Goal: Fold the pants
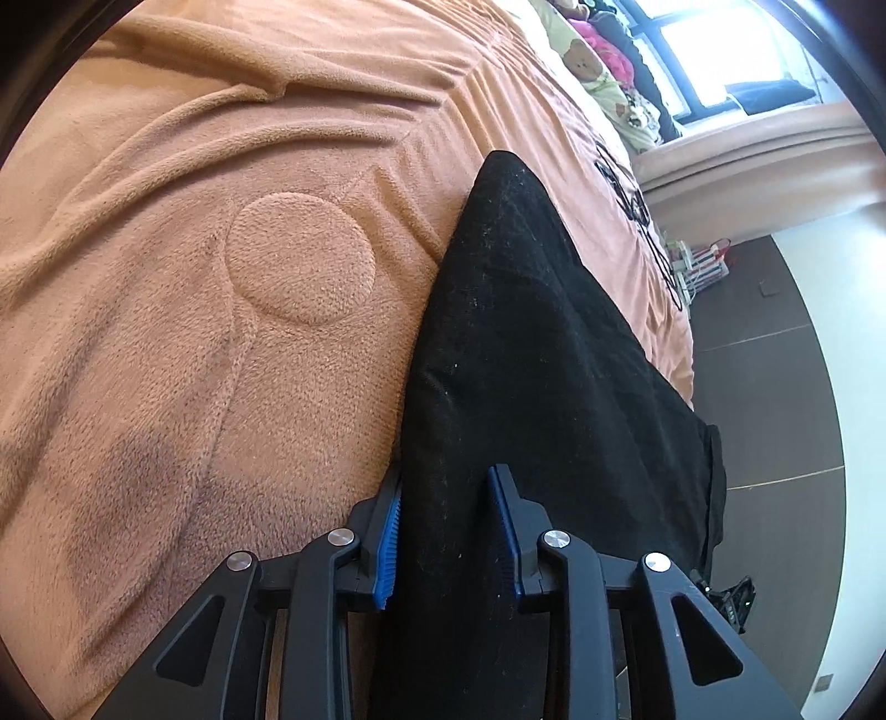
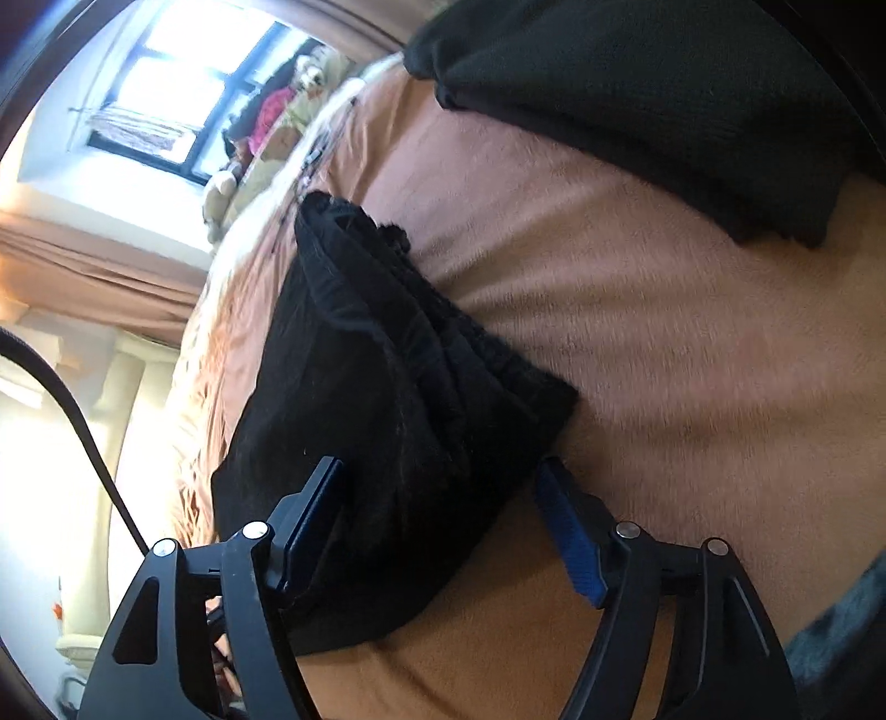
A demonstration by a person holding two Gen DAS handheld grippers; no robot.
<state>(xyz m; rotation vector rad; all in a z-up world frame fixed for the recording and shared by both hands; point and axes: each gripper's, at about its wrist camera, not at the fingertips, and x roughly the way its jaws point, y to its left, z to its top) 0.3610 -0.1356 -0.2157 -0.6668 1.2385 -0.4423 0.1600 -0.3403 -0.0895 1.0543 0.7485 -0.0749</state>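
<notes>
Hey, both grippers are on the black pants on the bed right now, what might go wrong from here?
1. The right gripper stands wide open around the bunched pants; closing here may catch only some layers.
2. The left gripper straddles a thick fold of the pants; if the cloth slips out, the fold could sag.
3. The pants lie near the edge of the orange blanket, so they might slide off.

— Where do the pants (image 1: 531,354) lie?
— On the blanket (image 1: 221,277), right of centre in the left wrist view, running between the left gripper (image 1: 446,531) fingers.
— And the window (image 1: 720,50)?
— Upper right, behind the bed.
</notes>
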